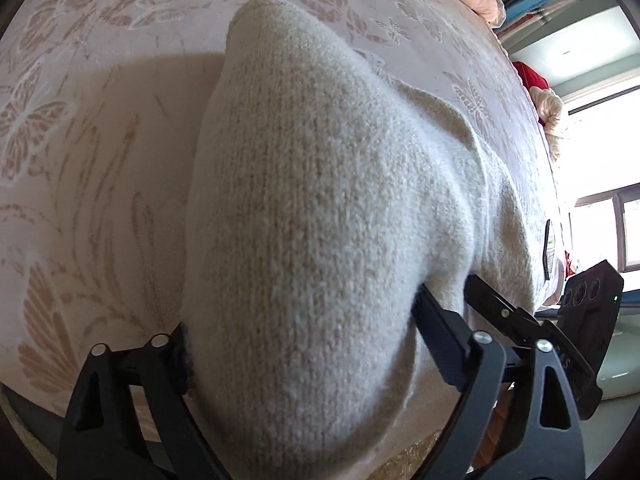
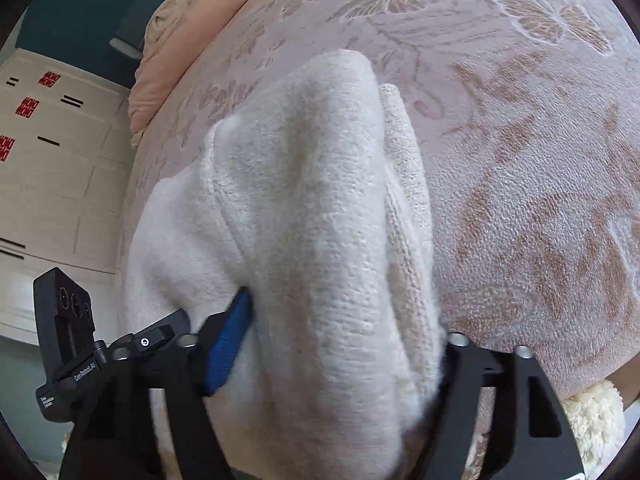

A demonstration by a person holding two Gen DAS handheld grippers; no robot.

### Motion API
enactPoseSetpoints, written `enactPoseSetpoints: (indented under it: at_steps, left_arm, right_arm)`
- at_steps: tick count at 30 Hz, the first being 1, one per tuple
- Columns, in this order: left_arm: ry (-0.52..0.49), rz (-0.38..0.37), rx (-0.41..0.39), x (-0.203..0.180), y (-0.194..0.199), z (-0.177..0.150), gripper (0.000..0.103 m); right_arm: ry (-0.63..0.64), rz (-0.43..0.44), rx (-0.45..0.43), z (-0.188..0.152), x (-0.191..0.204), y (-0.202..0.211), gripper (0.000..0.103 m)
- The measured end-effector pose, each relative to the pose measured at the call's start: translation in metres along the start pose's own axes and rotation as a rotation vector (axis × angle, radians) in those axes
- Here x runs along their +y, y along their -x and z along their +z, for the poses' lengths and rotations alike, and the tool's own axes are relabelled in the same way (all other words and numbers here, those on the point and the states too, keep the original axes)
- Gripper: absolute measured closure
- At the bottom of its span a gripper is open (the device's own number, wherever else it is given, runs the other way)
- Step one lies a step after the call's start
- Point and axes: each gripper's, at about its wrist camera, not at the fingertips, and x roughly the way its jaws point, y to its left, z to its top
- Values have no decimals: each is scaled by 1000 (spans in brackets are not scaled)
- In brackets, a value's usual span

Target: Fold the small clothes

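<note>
Left wrist view: the left gripper [image 1: 304, 344] has its jaws spread wide around a thick bunch of the cream knit [image 1: 320, 200], which lies on the patterned bedspread [image 1: 80, 140]; whether the pads press it I cannot tell. The right gripper [image 1: 520, 320] shows at the right.

Right wrist view: the right gripper [image 2: 340, 356] straddles a fold, grip unclear. Only here does a ribbed edge [image 2: 404, 168] show. The knit looks soft, light and floppy; best taken at edges.

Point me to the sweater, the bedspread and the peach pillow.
sweater [image 1: 312, 200], left wrist view, on the knit bulge between the fingers
bedspread [image 2: 520, 140], right wrist view, on bare patterned cloth right of the sweater
peach pillow [image 2: 188, 52], right wrist view, on its side
</note>
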Motion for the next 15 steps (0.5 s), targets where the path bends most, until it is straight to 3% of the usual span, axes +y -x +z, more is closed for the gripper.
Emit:
enactPoseSetpoints:
  at_steps: [3,4,10,15]
  left_arm:
    - [-83,26,-27,-19,22,-4,46]
    - [-107,19,-32,-27,30,-5,48]
    - [-246,-75,-67,-77,89,-24,50]
    - [-392,-190,-185,-127,156,-39,50]
  right_arm:
    - [32,1,-42,-5,15,24,69]
    - [48,-5,-61,-10,22,34,69]
    - [61,4,-201,-43,41,117,69]
    - [99,56,-447,-59,59,216,69]
